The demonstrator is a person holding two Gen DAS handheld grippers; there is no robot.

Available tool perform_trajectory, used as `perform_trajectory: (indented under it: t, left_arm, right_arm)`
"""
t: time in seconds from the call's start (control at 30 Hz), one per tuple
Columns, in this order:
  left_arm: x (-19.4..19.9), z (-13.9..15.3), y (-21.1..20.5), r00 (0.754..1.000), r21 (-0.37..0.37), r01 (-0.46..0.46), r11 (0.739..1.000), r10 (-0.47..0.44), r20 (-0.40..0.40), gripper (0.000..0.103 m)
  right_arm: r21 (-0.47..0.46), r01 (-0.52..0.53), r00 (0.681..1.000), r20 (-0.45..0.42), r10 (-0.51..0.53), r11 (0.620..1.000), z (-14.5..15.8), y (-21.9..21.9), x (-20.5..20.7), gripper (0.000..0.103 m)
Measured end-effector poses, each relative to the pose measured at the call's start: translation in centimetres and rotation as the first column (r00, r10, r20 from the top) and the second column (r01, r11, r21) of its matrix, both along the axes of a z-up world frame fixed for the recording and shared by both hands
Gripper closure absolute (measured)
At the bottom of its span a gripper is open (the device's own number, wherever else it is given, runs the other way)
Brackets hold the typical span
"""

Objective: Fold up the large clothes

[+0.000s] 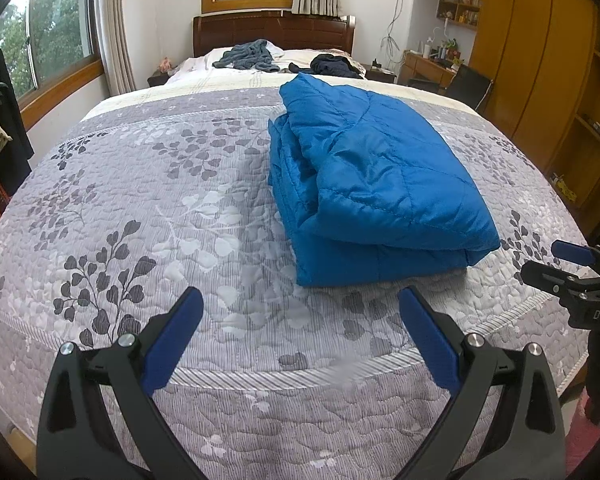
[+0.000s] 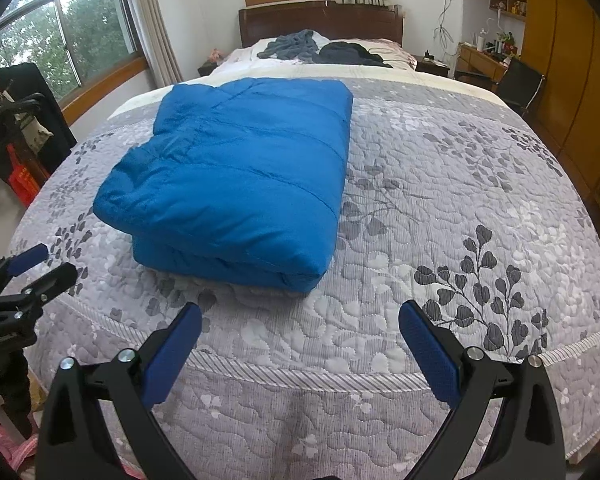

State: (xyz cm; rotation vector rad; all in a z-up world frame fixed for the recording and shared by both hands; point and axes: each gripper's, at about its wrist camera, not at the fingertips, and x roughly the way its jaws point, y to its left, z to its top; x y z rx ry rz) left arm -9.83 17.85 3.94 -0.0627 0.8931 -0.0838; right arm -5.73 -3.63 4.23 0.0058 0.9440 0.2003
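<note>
A blue quilted padded jacket (image 1: 372,180) lies folded into a thick rectangular bundle on the grey leaf-patterned bedspread (image 1: 160,200); the right wrist view shows the same jacket (image 2: 236,176) left of centre. My left gripper (image 1: 300,308) hovers open over the foot of the bed, short of the bundle's near edge, with nothing between its blue pads. My right gripper (image 2: 300,320) is also open and empty, just in front of the bundle's near right corner. Each view catches the other gripper at its side edge: the right gripper (image 1: 556,264) and the left gripper (image 2: 44,266).
A grey garment (image 1: 248,56) and a dark garment (image 1: 332,66) lie crumpled near the pillows by the wooden headboard (image 1: 272,32). Wooden wardrobes (image 1: 540,80) and a desk (image 1: 428,64) stand to the right. A rack with dark clothes (image 2: 20,120) stands left, under the window.
</note>
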Motion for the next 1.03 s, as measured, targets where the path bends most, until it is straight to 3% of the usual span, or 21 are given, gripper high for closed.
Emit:
perform_trajectory:
  t: [1.03]
  left_arm:
    - [0.07, -0.17, -0.18, 1.0, 0.0, 0.006, 1.0, -0.006, -0.005, 0.005]
  right_arm:
    - [0.013, 0.007, 1.0, -0.001, -0.007, 1.0, -0.16, -0.2, 0.33, 0.004]
